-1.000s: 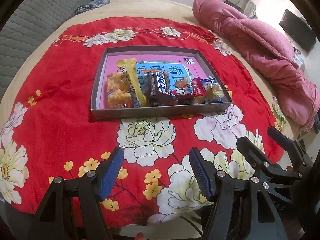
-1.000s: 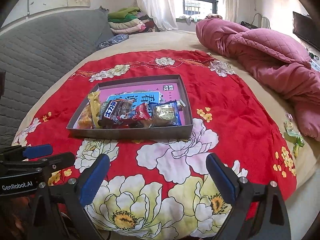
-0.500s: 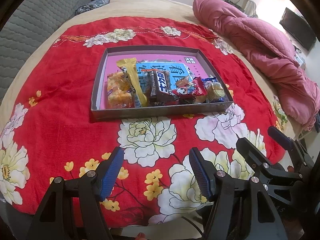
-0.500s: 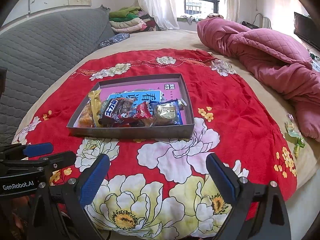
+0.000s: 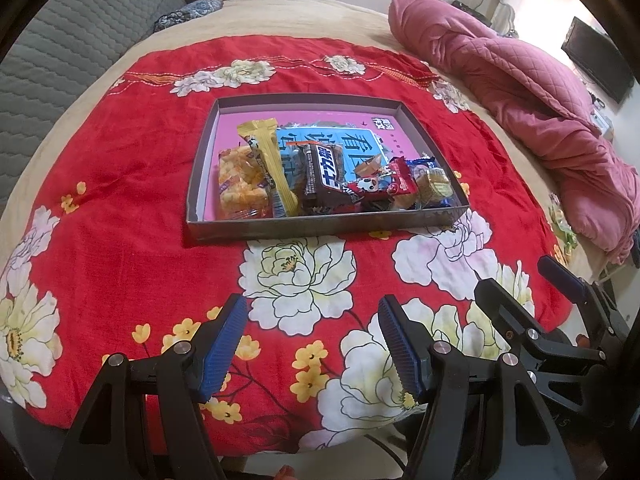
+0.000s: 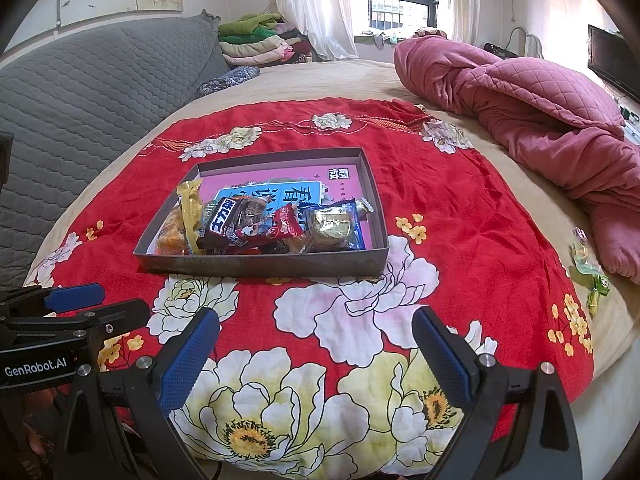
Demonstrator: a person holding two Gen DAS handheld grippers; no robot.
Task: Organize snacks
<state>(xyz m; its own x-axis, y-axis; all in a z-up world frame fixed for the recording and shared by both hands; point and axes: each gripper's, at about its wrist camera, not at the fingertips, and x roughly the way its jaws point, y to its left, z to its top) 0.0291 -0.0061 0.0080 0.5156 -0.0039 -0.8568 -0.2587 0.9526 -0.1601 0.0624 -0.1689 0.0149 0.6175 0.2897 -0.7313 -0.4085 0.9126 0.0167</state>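
A shallow grey box (image 5: 320,229) (image 6: 260,266) with a pink floor sits on a red flowered cloth (image 5: 120,208). Several wrapped snacks lie along its near side: an orange puffed snack bag (image 5: 240,184), a yellow stick pack (image 5: 272,160), a dark chocolate bar (image 5: 324,176) (image 6: 224,224), a red packet (image 5: 400,182) (image 6: 286,222) and a gold-wrapped piece (image 5: 436,186) (image 6: 330,226). My left gripper (image 5: 312,324) hangs open over the cloth, well short of the box. My right gripper (image 6: 316,340) is open too, nothing between its blue pads.
A rumpled pink quilt (image 6: 540,120) lies on the bed to the right. Small candy wrappers (image 6: 588,268) lie on the beige sheet past the cloth's right edge. A grey padded headboard (image 6: 80,92) stands at the left, folded clothes (image 6: 256,40) behind it.
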